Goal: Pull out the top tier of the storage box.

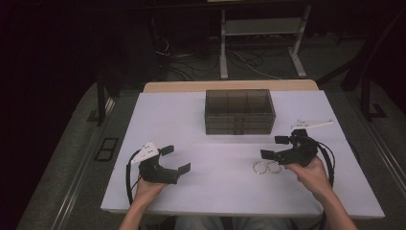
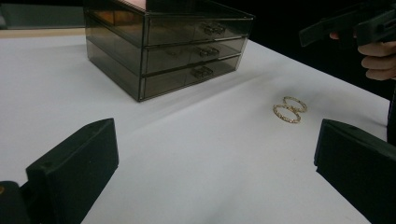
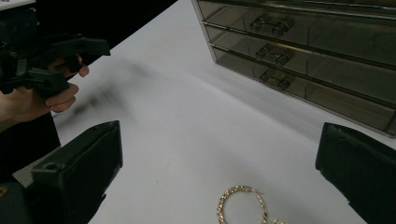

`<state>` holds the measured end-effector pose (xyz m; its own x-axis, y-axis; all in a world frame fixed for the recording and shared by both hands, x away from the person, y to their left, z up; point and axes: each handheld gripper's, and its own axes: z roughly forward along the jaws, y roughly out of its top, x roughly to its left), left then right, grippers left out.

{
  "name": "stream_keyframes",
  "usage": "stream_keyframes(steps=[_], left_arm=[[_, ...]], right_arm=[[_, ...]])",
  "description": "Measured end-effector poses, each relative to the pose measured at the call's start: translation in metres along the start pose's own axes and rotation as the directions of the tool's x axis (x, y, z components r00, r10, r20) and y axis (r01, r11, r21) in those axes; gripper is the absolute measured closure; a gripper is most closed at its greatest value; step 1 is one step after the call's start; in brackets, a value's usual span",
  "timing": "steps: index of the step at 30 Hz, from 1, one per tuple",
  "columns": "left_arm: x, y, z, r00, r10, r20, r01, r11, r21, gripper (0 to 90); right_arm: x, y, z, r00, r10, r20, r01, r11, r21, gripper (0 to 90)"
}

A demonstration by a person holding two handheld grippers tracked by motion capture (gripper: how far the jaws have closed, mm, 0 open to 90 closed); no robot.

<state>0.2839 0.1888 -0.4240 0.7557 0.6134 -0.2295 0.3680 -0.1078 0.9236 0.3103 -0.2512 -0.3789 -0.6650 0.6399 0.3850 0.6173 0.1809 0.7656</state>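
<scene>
Two gold hoop earrings (image 1: pixel 267 167) lie flat on the white table (image 1: pixel 215 187), touching each other, just in front of my right gripper (image 1: pixel 275 147) and well clear of the smoky three-drawer box (image 1: pixel 239 111) at the back. Right gripper jaws are wide apart, nothing between them; in the right gripper view one hoop sits low between the jaws, near the bottom edge, so I'm almost over it. Left gripper (image 1: pixel 174 159) is parked on the near left side, jaws also spread and empty, well apart from the hoops and aimed roughly toward the box. All three drawers look closed, small handles facing me. Handling guess: hoops are very light, thin, stiff metal, textured or beaded surface, so some bite for the pads, but they lie flush on the table and will likely skate or flip if I nudge them sideways. Being in contact, moving one probably drags the other. Best hold, I reckon: come down steep, one jaw inside the ring and one outside, pinch across the wire on the side away from its twin; or straddle the whole ring and close gently across its width. Not fragile as such, but a hard squeeze could bend the loop or pop the clasp. A white flat piece (image 1: pixel 312 123) lies beyond the right hand, not in the way.
</scene>
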Motion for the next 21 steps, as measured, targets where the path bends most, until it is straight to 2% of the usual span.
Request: stream_keyframes(steps=[11,21], left_arm=[[0.000,0.000,0.000,1.0000,0.001,-0.002,-0.001,1.0000,-0.001,0.0],[0.000,0.000,0.000,1.0000,0.002,0.002,-0.002,1.0000,0.000,0.0]], right_arm=[[0.003,0.014,0.017,0.9990,0.028,-0.034,-0.028,1.000,0.012,0.1],[0.001,0.017,0.034,0.9966,0.058,-0.058,-0.056,0.998,0.036,0.1]])
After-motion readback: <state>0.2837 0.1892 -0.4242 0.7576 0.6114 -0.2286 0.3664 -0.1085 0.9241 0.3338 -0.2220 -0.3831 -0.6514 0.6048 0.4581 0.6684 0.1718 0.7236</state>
